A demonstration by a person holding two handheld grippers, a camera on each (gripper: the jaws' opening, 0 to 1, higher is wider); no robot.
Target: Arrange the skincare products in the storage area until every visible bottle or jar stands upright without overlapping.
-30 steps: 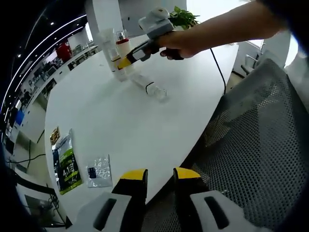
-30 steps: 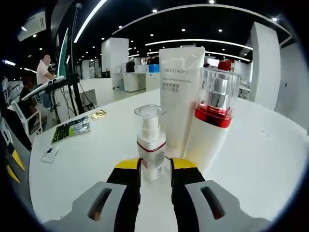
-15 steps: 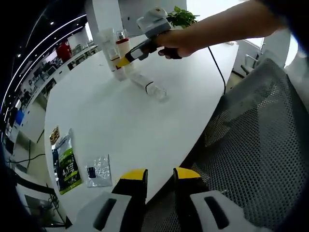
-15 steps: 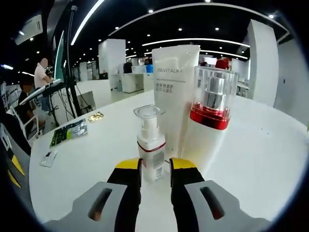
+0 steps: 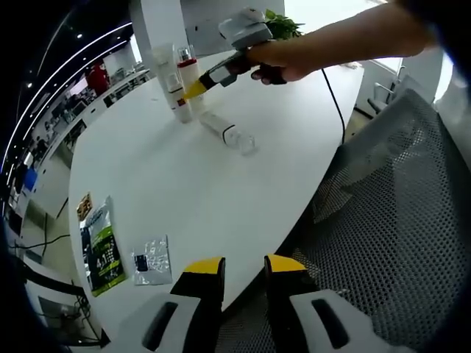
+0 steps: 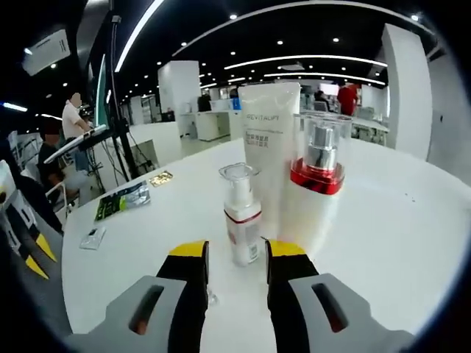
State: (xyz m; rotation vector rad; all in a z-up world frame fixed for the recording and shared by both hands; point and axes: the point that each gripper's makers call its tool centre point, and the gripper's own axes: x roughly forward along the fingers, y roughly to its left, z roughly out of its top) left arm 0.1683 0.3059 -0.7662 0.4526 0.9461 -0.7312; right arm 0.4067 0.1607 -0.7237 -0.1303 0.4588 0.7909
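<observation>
Nearby — clear bottle [image 5: 229,134] lying flat; sachets [image 5: 101,248] at table [image 5: 184,191] edge.

Pump bottle [image 6: 242,228] before tube [image 6: 266,151]

A white round-edged table [image 5: 191,184] carries a white tube [image 6: 269,147], a red-collared pump bottle [image 6: 318,184] and a small pump bottle [image 6: 242,220], all upright and close together. Toward its middle a clear bottle [image 5: 228,133] lies on its side. Near the table's edge lie a green packet [image 5: 101,250] and a small clear sachet [image 5: 152,260].
</observation>
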